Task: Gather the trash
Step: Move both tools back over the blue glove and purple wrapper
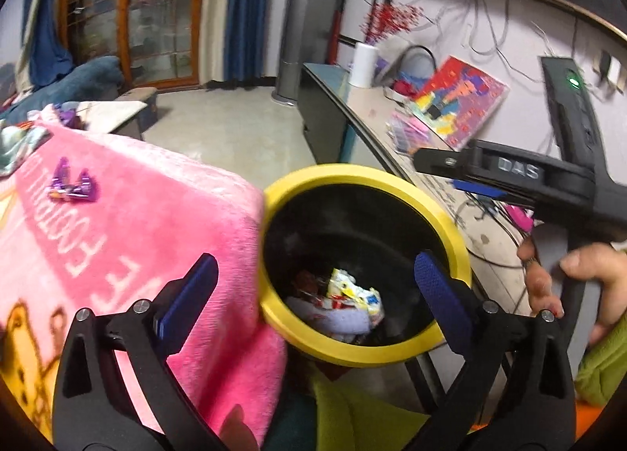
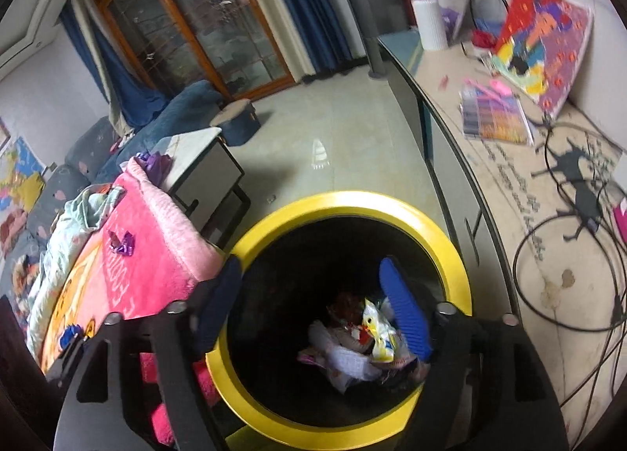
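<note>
A black trash bin with a yellow rim (image 1: 450, 231) (image 2: 450, 243) stands between a pink blanket and a long table. Crumpled wrappers (image 1: 352, 294) (image 2: 376, 329) lie at its bottom. My left gripper (image 1: 317, 282) is open and empty, its blue pads spread over the bin's mouth. My right gripper (image 2: 309, 302) is open and empty above the bin; it also shows in the left wrist view (image 1: 462, 172), over the bin's far right rim. A purple candy wrapper (image 1: 72, 186) (image 2: 122, 243) lies on the pink blanket (image 1: 149, 231) (image 2: 156, 266).
A long table (image 1: 392, 117) (image 2: 509, 176) on the right holds a colourful picture (image 2: 544, 47), a white vase (image 2: 429, 23), papers and black cables (image 2: 568, 255). A small side table (image 2: 203, 164) and a blue sofa (image 2: 176, 106) stand behind the blanket. Beige floor (image 2: 333, 129) lies beyond the bin.
</note>
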`<state>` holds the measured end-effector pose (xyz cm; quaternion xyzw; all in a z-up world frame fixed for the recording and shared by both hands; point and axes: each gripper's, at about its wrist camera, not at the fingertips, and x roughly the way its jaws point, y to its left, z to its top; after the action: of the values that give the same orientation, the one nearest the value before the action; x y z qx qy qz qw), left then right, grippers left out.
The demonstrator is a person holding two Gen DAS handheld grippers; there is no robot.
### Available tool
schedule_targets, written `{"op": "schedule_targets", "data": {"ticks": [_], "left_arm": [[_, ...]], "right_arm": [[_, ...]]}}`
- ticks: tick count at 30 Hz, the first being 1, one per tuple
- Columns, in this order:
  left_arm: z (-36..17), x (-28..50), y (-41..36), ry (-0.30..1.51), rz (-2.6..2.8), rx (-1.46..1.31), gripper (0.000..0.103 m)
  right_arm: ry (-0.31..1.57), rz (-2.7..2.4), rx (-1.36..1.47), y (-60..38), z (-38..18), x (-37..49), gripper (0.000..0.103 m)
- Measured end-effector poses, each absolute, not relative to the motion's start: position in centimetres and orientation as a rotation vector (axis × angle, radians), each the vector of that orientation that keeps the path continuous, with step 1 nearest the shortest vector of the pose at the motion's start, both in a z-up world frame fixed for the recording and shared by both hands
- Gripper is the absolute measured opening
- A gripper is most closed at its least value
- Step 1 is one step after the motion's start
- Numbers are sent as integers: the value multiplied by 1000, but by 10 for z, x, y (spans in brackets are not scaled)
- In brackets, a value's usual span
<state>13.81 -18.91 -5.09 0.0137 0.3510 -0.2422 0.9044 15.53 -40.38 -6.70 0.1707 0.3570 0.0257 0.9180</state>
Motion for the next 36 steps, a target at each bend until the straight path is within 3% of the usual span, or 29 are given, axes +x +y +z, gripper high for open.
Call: {"op": "schedule_targets", "data": {"ticks": [3,15,36], "left_arm": [[-44,136,-176,703,-471,7,92],[-17,134,-114,614,-324,-46,92],[-7,124,11,564,-72,-126,92]], "right_arm": [[684,76,312,-392,-56,150,87],[595,245,222,-334,-25,147,87],[645,485,83,-202,-25,181,87]]}}
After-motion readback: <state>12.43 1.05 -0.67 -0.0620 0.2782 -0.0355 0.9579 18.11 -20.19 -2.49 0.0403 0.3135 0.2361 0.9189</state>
